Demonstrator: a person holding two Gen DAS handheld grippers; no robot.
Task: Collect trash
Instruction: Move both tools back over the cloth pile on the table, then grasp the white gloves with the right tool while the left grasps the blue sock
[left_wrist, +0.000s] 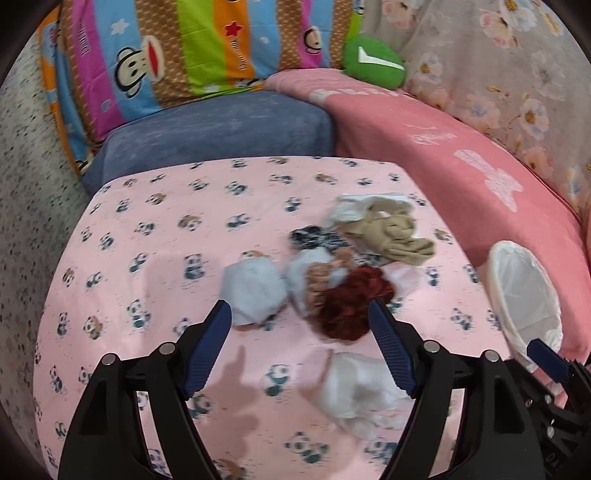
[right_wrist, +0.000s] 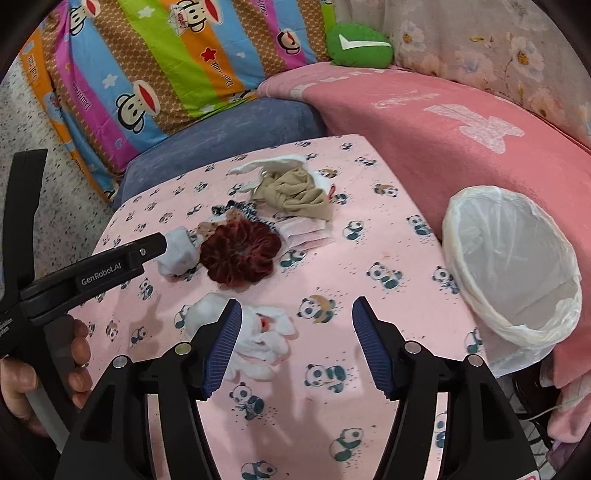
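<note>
A table draped in a pink panda-print cloth (left_wrist: 155, 236) carries a scatter of litter. The left gripper (left_wrist: 299, 317) hangs over it with its blue-padded jaws spread wide and nothing between them; just ahead of its fingertips lie two pale blue crumpled wads (left_wrist: 255, 288), and the dark red scrunched ball (left_wrist: 351, 302) sits close against its right finger. Behind those are a beige crumpled cloth (left_wrist: 391, 232) and a dark patterned scrap (left_wrist: 314, 236). A crumpled white tissue (left_wrist: 354, 391) lies nearer the camera, below the right finger.

In the right wrist view the right gripper (right_wrist: 297, 314) is likewise parted and empty. The white tissue (right_wrist: 262, 339) lies at its left finger, partly hidden behind the pad (whether it touches is not clear). The red ball (right_wrist: 238, 254) is further ahead, with flat pink paper (right_wrist: 306, 232) beside it. The white-lined trash bin (right_wrist: 517, 273) stands at the table's right edge, against a pink blanket (right_wrist: 443, 122). A hand (right_wrist: 44, 373) grips the left tool's handle at the far left.
</note>
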